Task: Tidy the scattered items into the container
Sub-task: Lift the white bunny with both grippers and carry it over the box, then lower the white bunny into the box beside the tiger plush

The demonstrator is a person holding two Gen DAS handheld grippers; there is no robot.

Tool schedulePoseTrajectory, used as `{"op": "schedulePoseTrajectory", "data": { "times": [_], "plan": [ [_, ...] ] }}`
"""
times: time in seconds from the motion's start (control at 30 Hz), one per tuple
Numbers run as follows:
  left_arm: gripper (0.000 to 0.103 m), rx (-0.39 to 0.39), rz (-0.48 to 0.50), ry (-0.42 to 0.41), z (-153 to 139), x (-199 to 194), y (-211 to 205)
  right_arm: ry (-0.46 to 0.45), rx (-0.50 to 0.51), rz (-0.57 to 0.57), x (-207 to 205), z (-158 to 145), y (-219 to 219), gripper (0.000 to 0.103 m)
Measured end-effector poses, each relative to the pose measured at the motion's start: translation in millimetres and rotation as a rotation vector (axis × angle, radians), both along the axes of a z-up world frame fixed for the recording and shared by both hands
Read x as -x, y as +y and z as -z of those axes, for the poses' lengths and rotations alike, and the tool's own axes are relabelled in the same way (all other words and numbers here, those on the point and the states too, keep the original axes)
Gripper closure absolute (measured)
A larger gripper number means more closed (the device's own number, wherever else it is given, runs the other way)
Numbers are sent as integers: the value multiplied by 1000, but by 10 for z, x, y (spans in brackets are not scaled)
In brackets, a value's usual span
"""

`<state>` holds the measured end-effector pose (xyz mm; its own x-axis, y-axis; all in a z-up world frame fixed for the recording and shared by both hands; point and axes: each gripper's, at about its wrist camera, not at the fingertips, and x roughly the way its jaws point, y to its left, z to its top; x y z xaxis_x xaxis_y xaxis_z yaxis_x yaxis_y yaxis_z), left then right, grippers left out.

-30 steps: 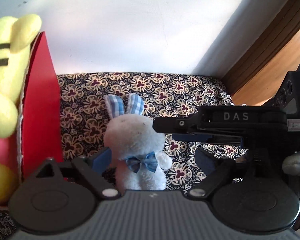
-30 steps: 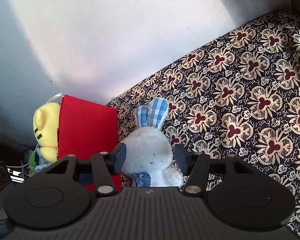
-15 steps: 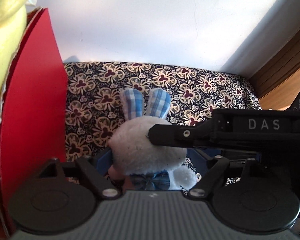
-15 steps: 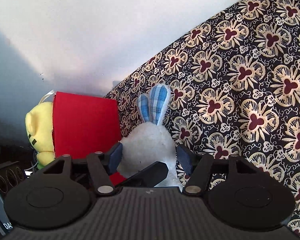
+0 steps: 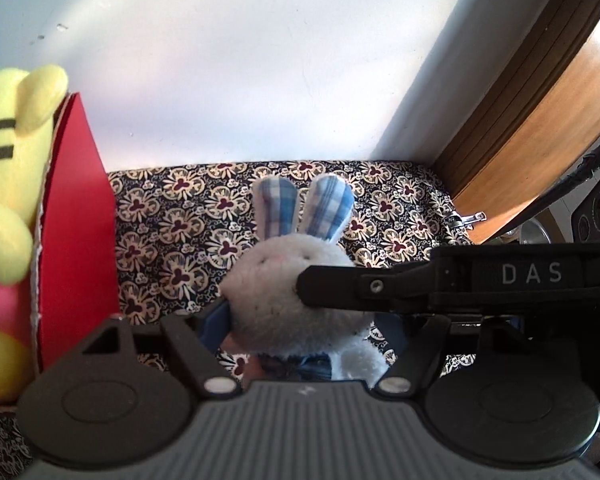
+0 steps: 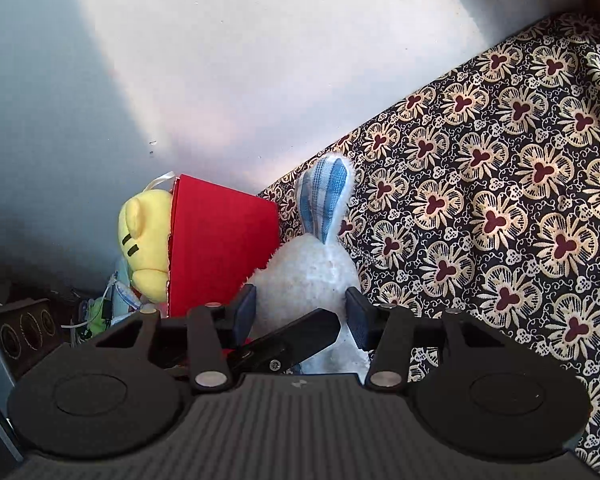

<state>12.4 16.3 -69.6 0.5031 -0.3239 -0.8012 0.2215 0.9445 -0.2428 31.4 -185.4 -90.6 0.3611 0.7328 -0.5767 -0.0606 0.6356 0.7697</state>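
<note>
The white plush rabbit with blue checked ears (image 5: pixel 288 280) sits upright between the jaws of both tongs, above the dark floral-patterned cloth (image 5: pixel 172 216).

Left gripper (image 5: pixel 306 322): its blue pads (image 5: pixel 216 320) press on the two sides of the rabbit's head, so it is clenched on the toy. Its jaws closed further during the past second.

Right gripper (image 6: pixel 302 310): its jaws have just been closing, with the rabbit's white body (image 6: pixel 312 272) between them. Both pads touch the plush flanks, so it grasps the toy as well. One black finger marked "DAS" (image 5: pixel 460 284) crosses in front of the rabbit's face in the left wrist view.

The red cardboard container (image 6: pixel 216 244) stands just beside the rabbit, against the white wall (image 6: pixel 260 60). A yellow plush bear with black stripes (image 5: pixel 8 152) rests in the container, its head above the rim.
</note>
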Motion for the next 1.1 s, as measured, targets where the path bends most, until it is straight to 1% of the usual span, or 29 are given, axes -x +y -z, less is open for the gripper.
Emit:
{"op": "schedulePoseTrajectory", "data": {
  "times": [0.2, 0.27, 0.37, 0.47, 0.53, 0.6, 0.7, 0.87, 1.0, 1.1],
  "plan": [
    [27, -18, 63, -156, -416, 213, 144, -214, 35, 41, 307, -490, 190, 52],
    [27, -27, 68, -206, -552, 305, 280, -258, 27, 56, 389, -606, 290, 52],
    [27, -33, 57, -262, -714, 430, 522, -334, 28, 55, 491, -771, 516, 52],
    [27, -31, 29, -307, -847, 553, 796, -437, 44, 26, 584, -959, 807, 52],
    [27, -34, 1, -330, -904, 626, 1005, -487, 55, 1, 620, -1044, 1000, 52],
    [27, -44, -28, -341, -930, 674, 1205, -529, 62, -37, 631, -1094, 1241, 52],
    [27, -55, -69, -342, -915, 705, 1493, -553, 64, -83, 603, -1092, 1543, 52],
    [27, -95, -107, -329, -773, 706, 1936, -615, 92, -147, 550, -989, 2043, 52],
    [27, -106, -112, -285, -596, 628, 2131, -572, 90, -152, 536, -801, 2239, 52],
    [27, -83, -110, -251, -466, 578, 2240, -569, 108, -147, 583, -748, 2306, 52]
  ]
}}
